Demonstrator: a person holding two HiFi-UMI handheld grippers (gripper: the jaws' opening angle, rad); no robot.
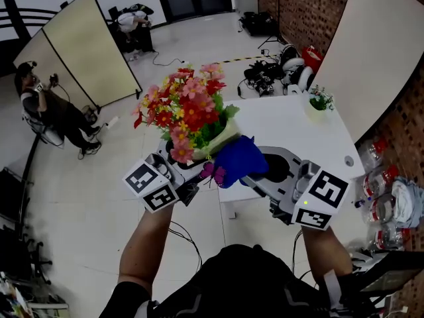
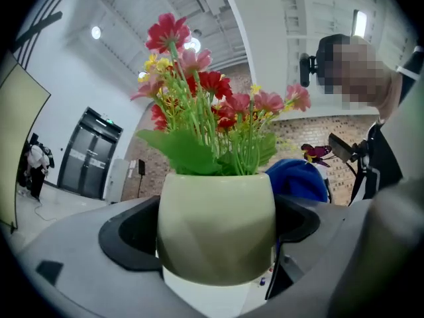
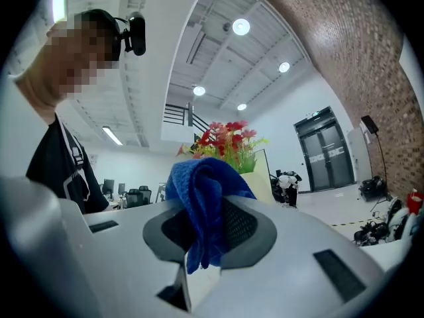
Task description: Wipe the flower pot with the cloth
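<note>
Pale green flower pot upright, red-pink flowers; bunched blue cloth just beside.

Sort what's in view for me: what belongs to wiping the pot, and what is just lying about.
In the job:
- flower pot, clamped in the left gripper
- blue cloth, clamped in the right gripper

Lying about:
- small potted plant on the white table
- gear on the floor
- folding screen

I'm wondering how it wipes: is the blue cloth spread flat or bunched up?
Bunched up: the blue cloth is pinched as a wad in the right tongs, one end hanging below.
</note>
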